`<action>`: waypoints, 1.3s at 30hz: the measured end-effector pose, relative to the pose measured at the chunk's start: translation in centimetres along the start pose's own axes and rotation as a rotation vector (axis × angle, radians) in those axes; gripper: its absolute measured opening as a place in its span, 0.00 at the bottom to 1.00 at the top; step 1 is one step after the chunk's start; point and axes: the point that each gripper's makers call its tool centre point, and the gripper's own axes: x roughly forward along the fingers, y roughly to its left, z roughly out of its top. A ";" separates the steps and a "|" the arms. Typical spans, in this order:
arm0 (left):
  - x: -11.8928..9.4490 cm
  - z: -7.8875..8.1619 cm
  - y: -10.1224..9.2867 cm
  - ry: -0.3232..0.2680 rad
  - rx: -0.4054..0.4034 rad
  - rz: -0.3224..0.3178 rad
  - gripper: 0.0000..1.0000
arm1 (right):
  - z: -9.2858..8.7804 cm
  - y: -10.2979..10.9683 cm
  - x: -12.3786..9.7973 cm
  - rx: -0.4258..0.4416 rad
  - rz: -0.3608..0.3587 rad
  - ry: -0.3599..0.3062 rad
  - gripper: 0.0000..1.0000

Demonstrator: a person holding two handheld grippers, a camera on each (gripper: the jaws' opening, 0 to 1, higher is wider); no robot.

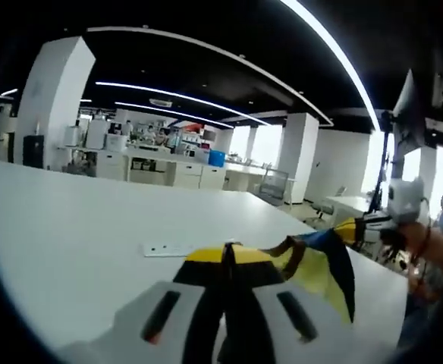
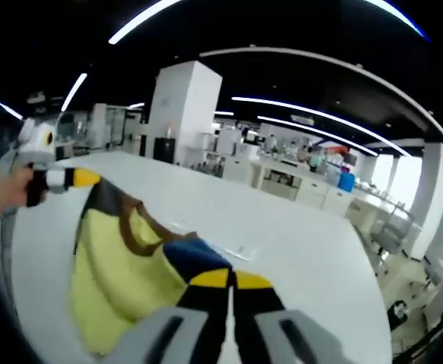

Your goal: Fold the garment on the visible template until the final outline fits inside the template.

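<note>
Jaws on the left gripper [image 1: 227,262] are clamping tight on the garment [image 1: 312,265], pinching a yellow edge. Fabric (yellow, navy, brown trim) is hanging in the air above the white table [image 1: 77,235], stretching right toward the right gripper [image 2: 231,287], whose jaws are also pinching shut on a yellow-and-navy edge. A pale strip [image 1: 172,249] is lying flat on the table just beyond the left jaws.

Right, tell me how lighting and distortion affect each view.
Left gripper view: fisheye bends the ceiling light strips into arcs, windows at right blow out, garment slightly soft. Right gripper view: same curved strips, bright table glare, blurred garment near the claw.
</note>
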 end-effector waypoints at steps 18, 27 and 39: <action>8.9 -7.3 7.2 0.089 -0.171 0.156 0.00 | -5.5 -3.2 10.6 0.112 -0.086 0.125 0.00; 10.5 -13.5 8.3 0.251 -0.150 0.200 0.00 | -10.1 -3.1 13.9 0.115 -0.091 0.245 0.00; 10.8 -14.4 9.4 0.289 -0.059 0.203 0.00 | -12.1 -3.0 14.2 0.160 -0.089 0.300 0.00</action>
